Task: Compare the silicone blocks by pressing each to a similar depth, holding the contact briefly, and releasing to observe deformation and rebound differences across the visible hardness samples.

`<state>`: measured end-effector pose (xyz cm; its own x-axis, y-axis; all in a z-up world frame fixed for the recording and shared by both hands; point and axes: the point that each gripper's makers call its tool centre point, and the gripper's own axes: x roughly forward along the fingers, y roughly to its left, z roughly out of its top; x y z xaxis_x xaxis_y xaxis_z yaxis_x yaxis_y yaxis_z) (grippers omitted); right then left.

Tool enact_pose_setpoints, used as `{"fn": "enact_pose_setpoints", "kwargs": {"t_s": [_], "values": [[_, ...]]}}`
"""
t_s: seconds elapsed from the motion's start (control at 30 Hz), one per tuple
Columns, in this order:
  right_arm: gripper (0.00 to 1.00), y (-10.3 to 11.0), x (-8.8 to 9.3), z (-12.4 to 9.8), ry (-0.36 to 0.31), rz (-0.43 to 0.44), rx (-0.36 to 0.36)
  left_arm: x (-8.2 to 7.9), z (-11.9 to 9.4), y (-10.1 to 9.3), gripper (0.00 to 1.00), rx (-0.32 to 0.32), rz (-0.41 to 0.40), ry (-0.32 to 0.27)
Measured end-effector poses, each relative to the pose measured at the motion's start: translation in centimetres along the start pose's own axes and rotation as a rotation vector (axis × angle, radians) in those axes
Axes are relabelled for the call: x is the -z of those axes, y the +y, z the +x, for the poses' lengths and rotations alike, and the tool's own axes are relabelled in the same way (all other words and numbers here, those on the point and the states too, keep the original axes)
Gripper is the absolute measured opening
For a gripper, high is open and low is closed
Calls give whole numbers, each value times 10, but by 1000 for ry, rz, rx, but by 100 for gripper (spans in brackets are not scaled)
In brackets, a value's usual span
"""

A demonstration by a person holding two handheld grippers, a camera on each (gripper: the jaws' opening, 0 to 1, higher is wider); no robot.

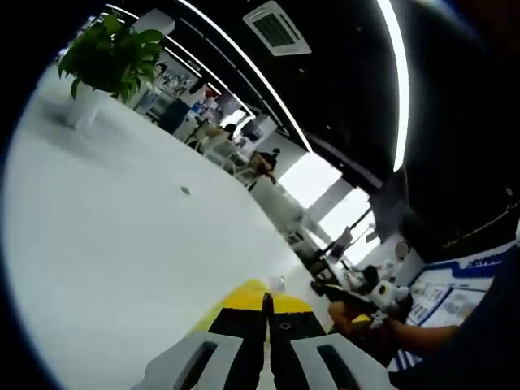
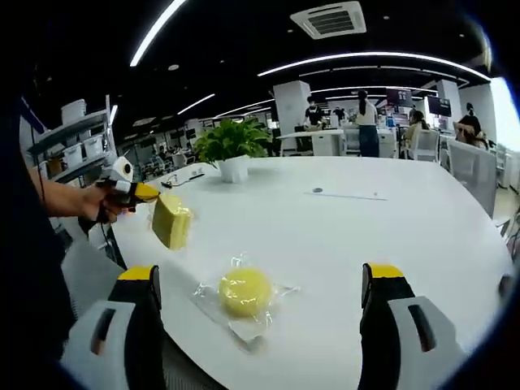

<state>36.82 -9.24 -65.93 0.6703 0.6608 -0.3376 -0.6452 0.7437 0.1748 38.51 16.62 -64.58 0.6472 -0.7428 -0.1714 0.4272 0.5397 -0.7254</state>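
Observation:
In the right gripper view, a round yellow silicone block (image 2: 244,291) lies in clear wrap on the white table (image 2: 366,236). My right gripper (image 2: 260,275) hovers just short of it, open, with the jaws spread wide to either side. A hand at the left holds my left gripper (image 2: 153,197), shut on a rectangular yellow block (image 2: 172,221) that is lifted above the table. In the left gripper view, my left gripper (image 1: 266,302) has its jaws pressed nearly together, with yellow showing at the tips. The right gripper (image 1: 325,289) comes in from the right.
A potted plant (image 2: 231,146) stands on the table beyond the blocks and also appears as a potted plant (image 1: 106,61) at the far end. A small dark mark (image 1: 185,191) sits on the tabletop. Desks, chairs and people (image 2: 363,122) are in the background. Shelves (image 2: 77,142) stand at the left.

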Motion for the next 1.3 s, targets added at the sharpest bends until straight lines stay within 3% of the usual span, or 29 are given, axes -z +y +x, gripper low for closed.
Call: {"fn": "enact_pose_setpoints", "kwargs": {"t_s": [0.13,0.23,0.27,0.5,0.6,0.67,0.7,0.77,1.0,1.03,1.13,1.2,1.3], "values": [[96,-1,2,-3,0,5,11,9,2,10,0,-19,-28,14],[96,0,6,-4,9,15,11,12,4,18,0,-32,-147,-3],[96,0,6,-4,10,15,11,12,4,28,0,-54,-165,-2],[96,2,12,-5,29,20,14,12,8,43,0,-77,-173,0],[96,2,13,-5,31,22,16,10,7,61,0,-146,-107,-9],[96,1,14,-6,32,25,17,5,7,72,0,-180,-14,-37],[96,1,14,-6,33,25,19,7,7,74,0,-174,-15,-29],[96,-2,14,-6,36,31,25,10,7,83,0,-203,78,2],[96,-4,16,-8,40,43,35,14,11,92,0,-207,178,58],[96,-4,17,-8,42,46,34,17,11,95,0,-209,183,78],[96,-5,19,-8,45,53,35,28,8,107,0,-259,299,162],[96,-5,19,-8,47,59,39,32,7,110,0,-249,353,189],[96,-5,18,-9,45,58,42,33,7,111,0,-247,366,200]]}}
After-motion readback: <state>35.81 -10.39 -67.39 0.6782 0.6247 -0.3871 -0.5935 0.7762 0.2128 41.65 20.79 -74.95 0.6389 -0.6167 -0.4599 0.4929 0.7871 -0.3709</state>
